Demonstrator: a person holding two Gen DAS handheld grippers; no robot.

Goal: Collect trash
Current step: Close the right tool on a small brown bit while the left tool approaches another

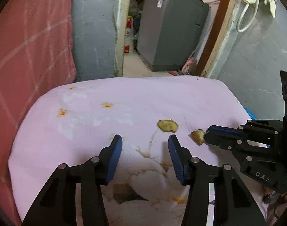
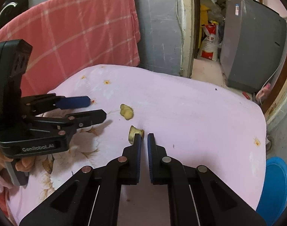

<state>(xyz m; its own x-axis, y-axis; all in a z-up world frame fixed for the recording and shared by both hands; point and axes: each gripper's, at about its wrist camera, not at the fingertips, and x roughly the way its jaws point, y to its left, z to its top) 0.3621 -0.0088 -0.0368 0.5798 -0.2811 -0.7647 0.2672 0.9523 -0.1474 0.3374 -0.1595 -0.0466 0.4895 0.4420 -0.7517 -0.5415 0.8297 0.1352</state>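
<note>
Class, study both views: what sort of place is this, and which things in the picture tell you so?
Probably a lived-in home, a bedroom or utility corner. A floral pink sheet covers the surface, a pink checked blanket hangs behind, and a grey appliance, maybe a washing machine, stands by a doorway.

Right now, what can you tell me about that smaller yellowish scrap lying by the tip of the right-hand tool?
The smaller scrap is a pale yellow-brown lump, like a bit of peel or ginger, with a browner rim. It lies on the pink flowered sheet, just below a larger, flatter scrap and apart from it. The right gripper is shut; its left finger covers one edge of the lump, though whether it is pinched is unclear. The left gripper is clear of it.
</note>
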